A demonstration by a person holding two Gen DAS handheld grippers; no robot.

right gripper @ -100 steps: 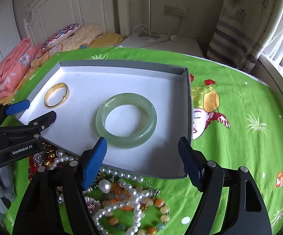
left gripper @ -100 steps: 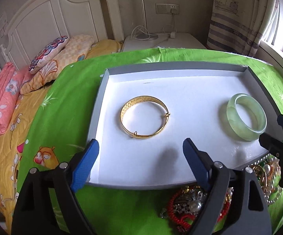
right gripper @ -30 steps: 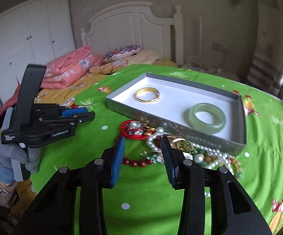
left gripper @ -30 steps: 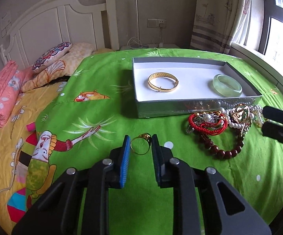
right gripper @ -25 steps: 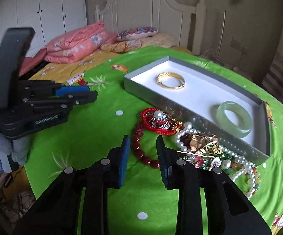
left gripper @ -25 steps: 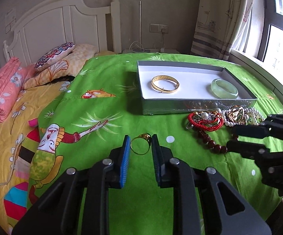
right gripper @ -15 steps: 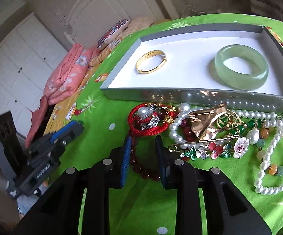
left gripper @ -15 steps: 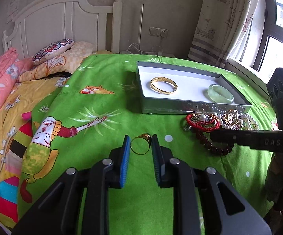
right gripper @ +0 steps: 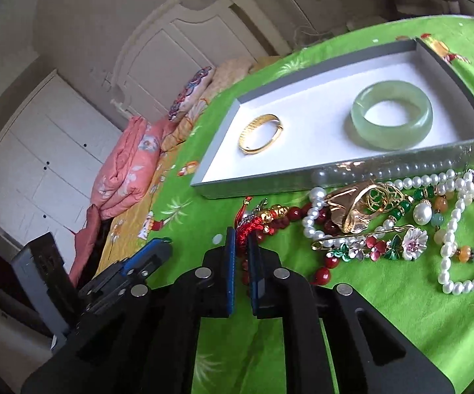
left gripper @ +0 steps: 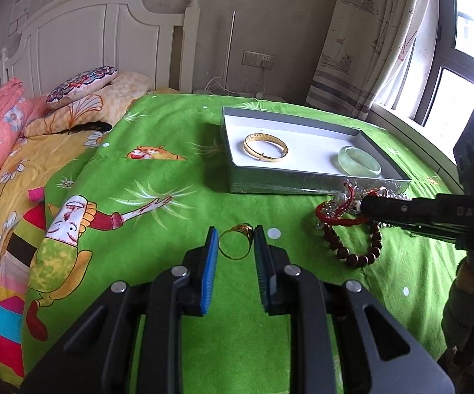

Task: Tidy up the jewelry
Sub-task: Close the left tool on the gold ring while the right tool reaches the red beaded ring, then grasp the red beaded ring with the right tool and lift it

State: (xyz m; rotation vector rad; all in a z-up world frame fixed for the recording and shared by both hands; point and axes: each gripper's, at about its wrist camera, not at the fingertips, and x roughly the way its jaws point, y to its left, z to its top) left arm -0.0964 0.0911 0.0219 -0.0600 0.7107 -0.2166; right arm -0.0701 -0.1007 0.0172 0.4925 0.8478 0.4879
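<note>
Left gripper (left gripper: 236, 237) jaws clenched on a thin gold ring (left gripper: 236, 242), hoop facing the camera, chunky top up-right, held above the green bedspread (left gripper: 178, 177). Right gripper (right gripper: 241, 235) jaws have gone from part open a second ago to pinched on the red cord bracelet (right gripper: 249, 226), cord running up and away; pad contact looks firm but it's partly hidden. Grey box (right gripper: 335, 172) with white floor holds a ribbed gold bangle (right gripper: 259, 134) and a smooth, glassy jade bangle (right gripper: 391, 119), both flat. Pearl strands (right gripper: 453, 216) lie just beside the box.
</note>
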